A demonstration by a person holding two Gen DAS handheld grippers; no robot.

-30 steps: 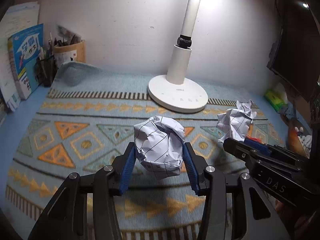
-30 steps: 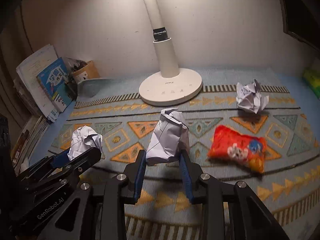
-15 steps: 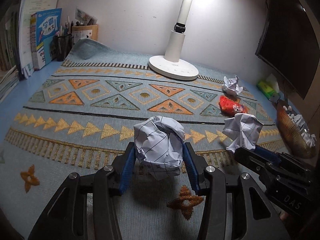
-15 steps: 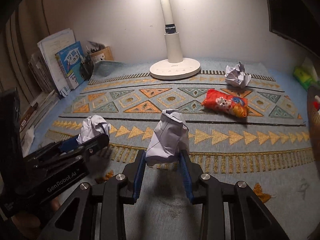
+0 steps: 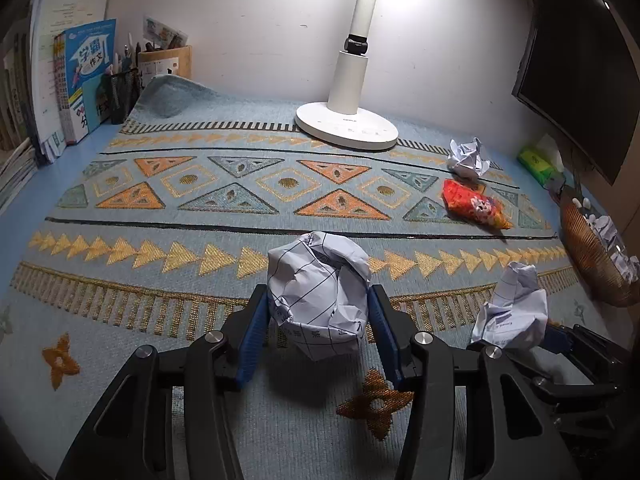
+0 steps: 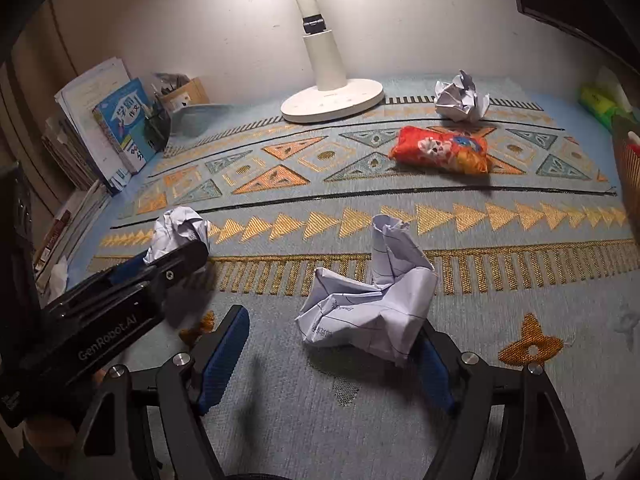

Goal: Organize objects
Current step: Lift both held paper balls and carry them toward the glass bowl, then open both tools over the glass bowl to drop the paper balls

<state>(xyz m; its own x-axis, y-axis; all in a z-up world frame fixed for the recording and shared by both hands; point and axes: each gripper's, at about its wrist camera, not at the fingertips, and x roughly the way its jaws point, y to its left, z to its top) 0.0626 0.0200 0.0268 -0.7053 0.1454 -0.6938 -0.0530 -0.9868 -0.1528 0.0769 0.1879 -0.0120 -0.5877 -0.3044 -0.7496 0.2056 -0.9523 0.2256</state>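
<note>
The left hand-held gripper [image 5: 318, 334] is tilted downward, clamped on a crumpled paper ball [image 5: 318, 300]; the right hand-held gripper [image 6: 328, 360] is opening around crumpled paper [image 6: 372, 300].

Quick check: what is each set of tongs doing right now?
Left tongs: shut on a crumpled paper ball.
Right tongs: jaws opening, second paper ball loose between them.

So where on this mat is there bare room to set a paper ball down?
Free: the wide mat stretch between the books and the lamp base, and the near left corner. Crowded: the right side, with a paper ball, snack packet and basket.
</note>
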